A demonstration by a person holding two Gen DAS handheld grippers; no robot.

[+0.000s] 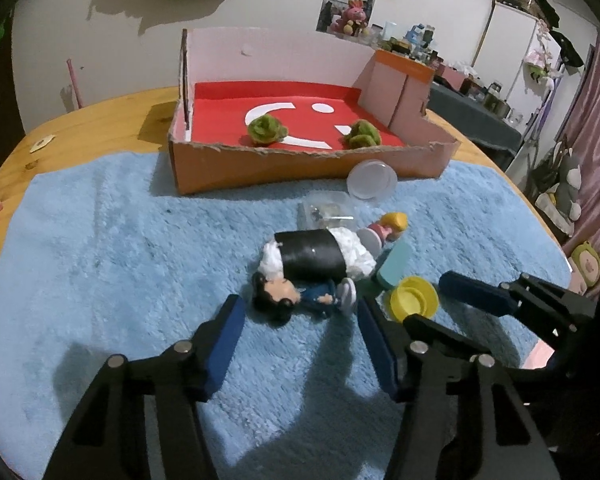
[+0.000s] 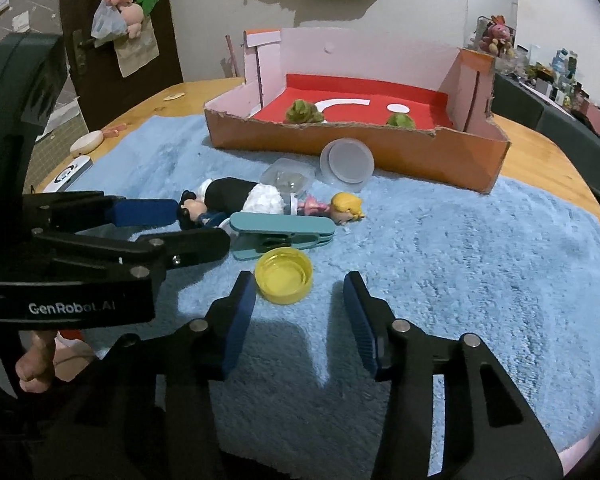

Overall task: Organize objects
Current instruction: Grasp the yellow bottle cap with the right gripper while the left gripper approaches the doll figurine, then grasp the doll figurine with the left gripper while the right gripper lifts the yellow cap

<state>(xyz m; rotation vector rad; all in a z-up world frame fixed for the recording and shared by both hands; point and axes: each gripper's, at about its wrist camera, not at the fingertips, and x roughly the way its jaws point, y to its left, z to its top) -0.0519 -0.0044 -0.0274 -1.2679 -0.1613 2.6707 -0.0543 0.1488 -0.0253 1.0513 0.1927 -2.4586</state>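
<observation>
A dark-haired toy figure [image 1: 296,296] lies on the blue towel [image 1: 120,260]. My left gripper [image 1: 298,316] is open, one fingertip by the figure's head and the other by its feet, a small gap showing at the head. A yellow bottle cap [image 2: 284,282] lies open side up between the fingers of my right gripper [image 2: 300,288], which is open, with a clear gap on the cap's right. Behind them lie a black roll with white stuffing [image 1: 312,256], a teal clip [image 2: 284,234] and a blonde figure [image 2: 346,208]. The cardboard box [image 1: 300,164] holds two green balls [image 1: 266,130] [image 1: 362,134].
A clear plastic tub [image 1: 326,210] and a round clear lid [image 1: 372,180] lie in front of the box. Small white items [image 2: 86,142] sit by the wooden table's [image 1: 112,120] left edge. A person's hand [image 2: 36,364] holds the left gripper's handle.
</observation>
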